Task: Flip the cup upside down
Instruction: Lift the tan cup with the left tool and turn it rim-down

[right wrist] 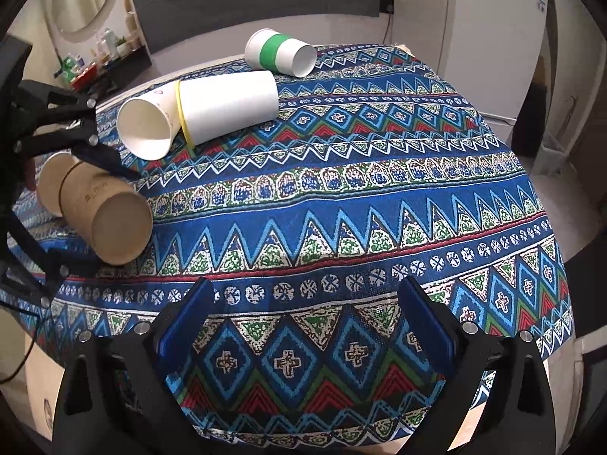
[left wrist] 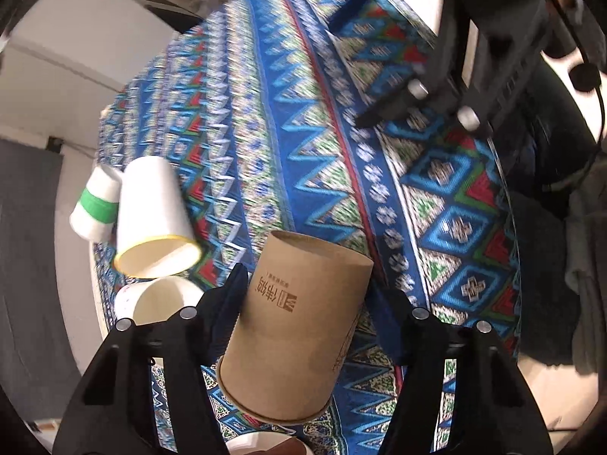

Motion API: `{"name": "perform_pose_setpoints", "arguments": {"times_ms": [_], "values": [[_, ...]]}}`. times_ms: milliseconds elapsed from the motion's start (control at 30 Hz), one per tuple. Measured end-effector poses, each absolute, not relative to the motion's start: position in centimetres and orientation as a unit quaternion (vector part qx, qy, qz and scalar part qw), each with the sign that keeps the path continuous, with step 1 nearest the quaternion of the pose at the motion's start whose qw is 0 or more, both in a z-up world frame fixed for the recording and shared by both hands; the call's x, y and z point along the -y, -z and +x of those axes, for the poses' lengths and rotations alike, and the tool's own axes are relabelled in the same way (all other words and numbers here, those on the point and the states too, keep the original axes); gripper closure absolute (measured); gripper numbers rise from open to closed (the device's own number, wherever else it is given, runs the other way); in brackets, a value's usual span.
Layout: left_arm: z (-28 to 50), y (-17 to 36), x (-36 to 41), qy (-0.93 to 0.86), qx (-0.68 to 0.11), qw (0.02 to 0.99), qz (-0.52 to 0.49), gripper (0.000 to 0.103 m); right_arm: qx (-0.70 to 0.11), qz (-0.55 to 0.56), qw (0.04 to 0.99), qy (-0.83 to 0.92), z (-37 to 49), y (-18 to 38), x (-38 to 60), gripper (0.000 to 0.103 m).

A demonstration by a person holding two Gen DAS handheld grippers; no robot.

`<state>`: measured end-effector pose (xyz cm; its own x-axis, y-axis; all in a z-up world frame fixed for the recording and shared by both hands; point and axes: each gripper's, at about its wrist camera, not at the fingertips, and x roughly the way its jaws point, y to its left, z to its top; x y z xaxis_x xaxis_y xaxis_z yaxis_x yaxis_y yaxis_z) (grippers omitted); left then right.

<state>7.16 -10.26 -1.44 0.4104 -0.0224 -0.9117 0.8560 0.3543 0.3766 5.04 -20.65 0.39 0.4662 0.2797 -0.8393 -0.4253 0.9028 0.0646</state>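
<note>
Desk (right wrist: 379, 204): covered by a cloth with blue, green, red and white geometric bands; it fills most of both views.
Right gripper (right wrist: 303, 326): hovers low over the near edge of the desk, jaws spread wide with only cloth between them. In the left wrist view it shows at upper right (left wrist: 383, 110), blurred.
Left gripper (left wrist: 307, 303): jaws pinch the brown cup from both sides around its middle. In the right wrist view it appears at far left (right wrist: 95, 151).
Brown cup (left wrist: 296, 326): the task's thing, a kraft paper cup with dark print, held above the desk near its left edge. It is tilted, closed base pointing away from the left camera and rim towards it. In the right wrist view (right wrist: 110, 220) the flat base faces the camera.
Plain white cup (right wrist: 227, 108): lies on its side with a yellow rim, touching the smaller cup.
Small white cup (right wrist: 146, 127): on its side, open mouth facing the right camera.
Green-banded cup (right wrist: 280, 53): on its side at the far edge.
Another cup (right wrist: 49, 185): pale, partly hidden behind the brown cup.
</note>
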Motion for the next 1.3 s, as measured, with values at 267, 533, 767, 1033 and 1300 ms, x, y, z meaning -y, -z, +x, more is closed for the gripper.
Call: {"name": "perform_pose_setpoints", "arguments": {"times_ms": [267,533,767,1033,1300], "values": [[8.2,-0.6,7.7,0.288,-0.409,0.804,0.323,0.041,-0.47,-0.061,0.855,-0.211,4.8,-0.5,20.2,0.01],[7.8,-1.6,5.0,0.261,-0.382,0.856,0.229,0.042,-0.471,-0.063,0.853,-0.216,3.6,-0.5,19.6,0.01],[6.4,-2.0,3.6,0.232,-0.369,0.886,0.161,0.046,-0.463,-0.055,0.855,-0.226,2.3,-1.0,18.9,0.01],[5.4,-1.4,2.4,0.225,-0.376,0.89,0.128,0.026,-0.448,-0.061,0.858,-0.242,1.2,-1.3,16.9,0.01],[4.2,-1.5,1.3,0.177,-0.377,0.901,0.124,0.008,-0.43,-0.063,0.869,-0.236,0.2,-1.7,16.8,0.01]]}}
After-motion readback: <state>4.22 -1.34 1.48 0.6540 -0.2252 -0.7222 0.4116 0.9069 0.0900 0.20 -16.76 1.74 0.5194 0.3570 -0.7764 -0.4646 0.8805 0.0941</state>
